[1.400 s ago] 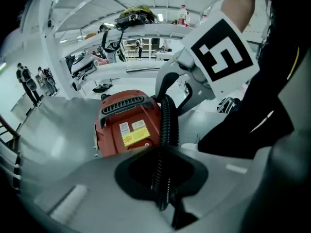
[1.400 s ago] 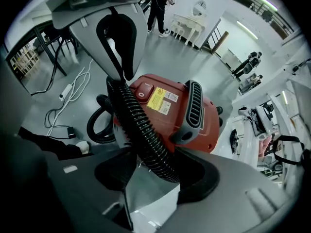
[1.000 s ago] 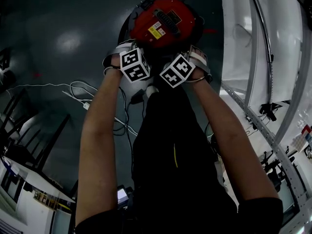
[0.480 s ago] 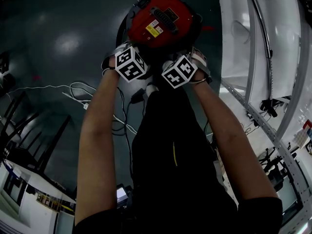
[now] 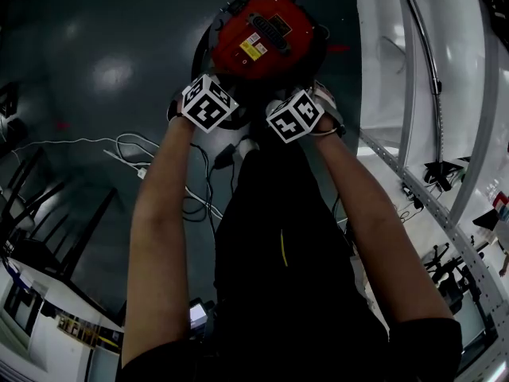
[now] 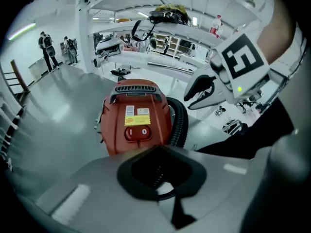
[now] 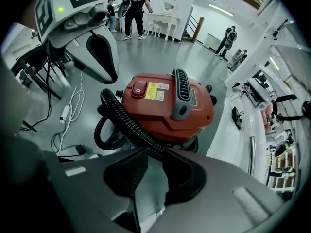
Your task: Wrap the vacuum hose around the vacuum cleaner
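The red vacuum cleaner (image 5: 262, 38) stands on the dark floor right in front of both grippers. Its black ribbed hose (image 7: 124, 120) loops on the floor at the cleaner's left and rises into my right gripper (image 7: 154, 154). That gripper's jaws have just been closing, and their pads now pinch the hose. In the left gripper view the cleaner (image 6: 138, 120) shows its switch end, with the hose (image 6: 179, 125) curving down its right side. My left gripper (image 6: 160, 152) hangs shut above that end, holding nothing. In the head view the left gripper (image 5: 216, 95) and right gripper (image 5: 290, 108) sit side by side.
White and black cables (image 5: 135, 153) lie on the floor left of my arms. A white bench with metal rails (image 5: 421, 94) runs along the right. Dark chair frames (image 5: 32, 213) stand at the left. People (image 7: 136, 4) stand far off by a white table.
The left gripper's marker cube has rolled and shifted a little up and left. The right gripper has stayed in place beside the cleaner.
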`<state>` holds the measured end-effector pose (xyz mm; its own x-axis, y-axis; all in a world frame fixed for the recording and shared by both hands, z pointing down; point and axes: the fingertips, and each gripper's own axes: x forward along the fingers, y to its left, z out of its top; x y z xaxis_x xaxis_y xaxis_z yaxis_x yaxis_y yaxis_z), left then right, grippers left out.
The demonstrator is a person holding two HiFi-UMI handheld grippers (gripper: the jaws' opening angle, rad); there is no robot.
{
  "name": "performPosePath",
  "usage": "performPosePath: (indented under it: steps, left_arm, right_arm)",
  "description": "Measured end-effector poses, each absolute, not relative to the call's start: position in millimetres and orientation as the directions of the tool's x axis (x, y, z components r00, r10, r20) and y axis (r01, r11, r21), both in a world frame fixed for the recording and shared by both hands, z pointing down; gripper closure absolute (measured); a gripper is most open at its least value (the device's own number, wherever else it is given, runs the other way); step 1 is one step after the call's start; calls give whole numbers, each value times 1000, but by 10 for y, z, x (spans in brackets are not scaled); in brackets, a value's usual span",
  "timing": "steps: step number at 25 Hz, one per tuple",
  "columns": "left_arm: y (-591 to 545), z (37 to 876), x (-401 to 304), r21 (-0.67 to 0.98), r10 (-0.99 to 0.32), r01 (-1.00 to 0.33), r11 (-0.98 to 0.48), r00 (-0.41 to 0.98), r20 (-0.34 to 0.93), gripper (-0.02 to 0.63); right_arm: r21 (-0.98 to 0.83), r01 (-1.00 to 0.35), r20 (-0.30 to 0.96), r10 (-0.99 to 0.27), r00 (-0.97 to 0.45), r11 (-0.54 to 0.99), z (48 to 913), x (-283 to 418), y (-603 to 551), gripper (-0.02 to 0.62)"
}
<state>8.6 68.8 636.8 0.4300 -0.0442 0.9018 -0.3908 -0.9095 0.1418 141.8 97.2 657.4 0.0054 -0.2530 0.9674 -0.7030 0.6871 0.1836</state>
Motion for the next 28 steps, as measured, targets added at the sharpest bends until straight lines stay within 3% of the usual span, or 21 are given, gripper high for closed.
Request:
performPosePath:
  steps: [9,22,28]
  left_arm:
    - [862,6391,74,85,-71,-387,-918,372,926,597]
    - [1027,6086,55,122,-104,-510,-851,393,914,597]
    - [1142,5766,49,106,-147,-577,-810,374,916,598]
  right_arm:
    - [162,-750,970,-242,3,642,6675,1488,1037,597]
    - [95,-798,949,-295,-107,595,6347,1351,1087,600]
    - [50,-864,926,-348,-149,502,5986,1335,1076,600]
